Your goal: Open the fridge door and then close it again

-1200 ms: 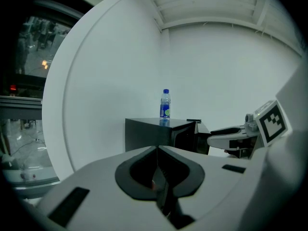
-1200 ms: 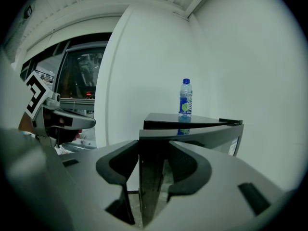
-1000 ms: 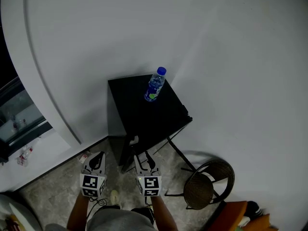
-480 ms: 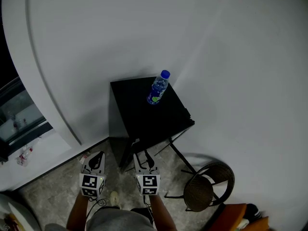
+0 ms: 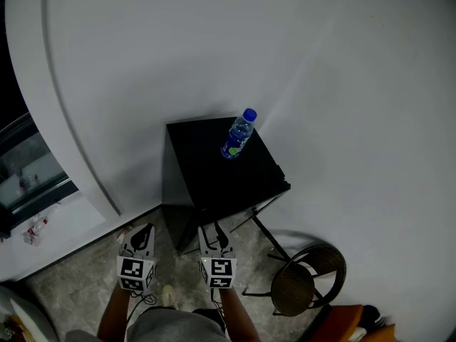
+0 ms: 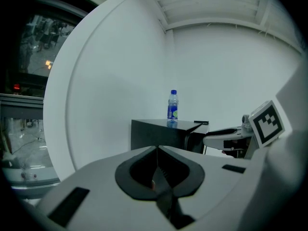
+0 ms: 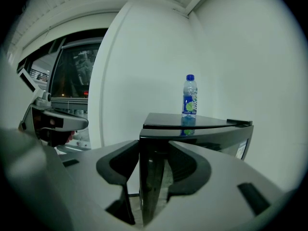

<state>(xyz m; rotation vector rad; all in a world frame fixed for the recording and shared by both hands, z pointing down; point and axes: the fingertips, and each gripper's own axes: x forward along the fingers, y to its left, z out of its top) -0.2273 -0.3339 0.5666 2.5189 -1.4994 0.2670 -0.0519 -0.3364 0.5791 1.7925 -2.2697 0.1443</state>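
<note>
The fridge (image 5: 211, 175), a small black box with a bottle (image 5: 238, 135) upright on its top, sits at the centre of the head view against the white wall; its door (image 7: 226, 141) is shut, so neither of the 2 steps looks started.

The right gripper (image 5: 211, 232) is just below the fridge in that view, with its fingers (image 7: 120, 160) spread wide and empty. In the right gripper view the fridge's near vertical corner (image 7: 147, 177) rises through the middle of the frame, in line with the gap between those fingers; the door face runs off to the right of it. The pads do not appear to press on anything, though how close the tips are I cannot tell.

The left gripper (image 5: 144, 235) is lower left of the fridge, its fingers (image 6: 144, 165) closed together on nothing; the fridge lies up and right of them, farther off.

My judgement: the right hand is better placed, and the door's tall free edge is what it must catch.
</note>
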